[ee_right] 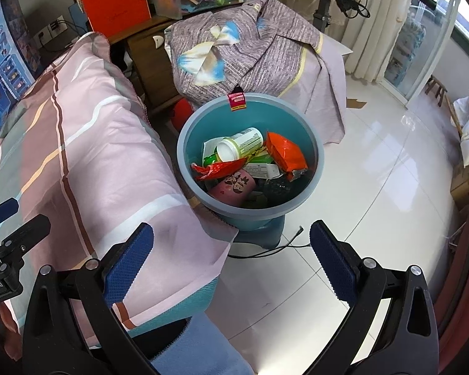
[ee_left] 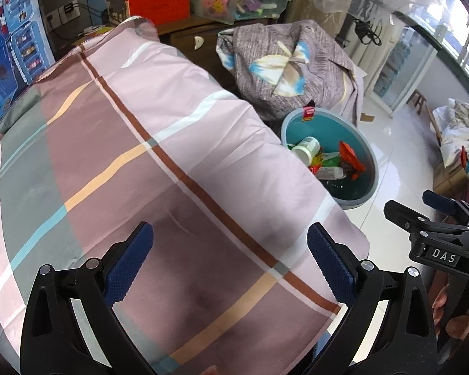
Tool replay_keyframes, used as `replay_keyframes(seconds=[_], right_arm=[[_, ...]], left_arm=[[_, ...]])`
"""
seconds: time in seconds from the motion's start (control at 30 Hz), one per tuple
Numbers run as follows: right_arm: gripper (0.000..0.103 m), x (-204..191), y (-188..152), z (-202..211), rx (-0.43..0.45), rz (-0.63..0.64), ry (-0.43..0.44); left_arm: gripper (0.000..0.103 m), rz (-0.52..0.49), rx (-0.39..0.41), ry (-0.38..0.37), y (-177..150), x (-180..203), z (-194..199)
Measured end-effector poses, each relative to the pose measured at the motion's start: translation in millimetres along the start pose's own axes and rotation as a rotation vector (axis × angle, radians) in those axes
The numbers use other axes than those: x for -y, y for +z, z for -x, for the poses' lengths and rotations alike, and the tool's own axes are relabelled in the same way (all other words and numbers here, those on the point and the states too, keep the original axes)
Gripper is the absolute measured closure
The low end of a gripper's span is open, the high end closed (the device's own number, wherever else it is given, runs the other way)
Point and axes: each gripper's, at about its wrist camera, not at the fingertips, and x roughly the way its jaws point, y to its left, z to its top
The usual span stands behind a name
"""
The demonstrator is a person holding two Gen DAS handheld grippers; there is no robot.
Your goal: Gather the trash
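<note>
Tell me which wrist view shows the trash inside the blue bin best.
The right wrist view: the blue bin sits near centre, opening fully visible, with the white bottle, orange packet and pink cup clear. In the left wrist view, the bin sits off-centre, its near side hidden by the quilt.

"DAS" stands on the right tongs point(ee_left: 437, 206); "Robot.AI" on the left tongs point(ee_right: 3, 215).

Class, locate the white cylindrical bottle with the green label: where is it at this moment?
In the right wrist view the white cylindrical bottle with the green label lies on its side inside the round teal plastic bin, left of the orange foil packet, on top of the trash.
</note>
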Motion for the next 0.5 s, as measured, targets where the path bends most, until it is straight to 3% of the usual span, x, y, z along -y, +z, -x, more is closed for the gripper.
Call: replay_keyframes(seconds=[0.5], right_arm=[[0.007, -3, 0, -6, -0.013, -0.002, -0.008]], left_arm=[[0.004, 0.024, -0.025, -0.012, -7, -11, -11]])
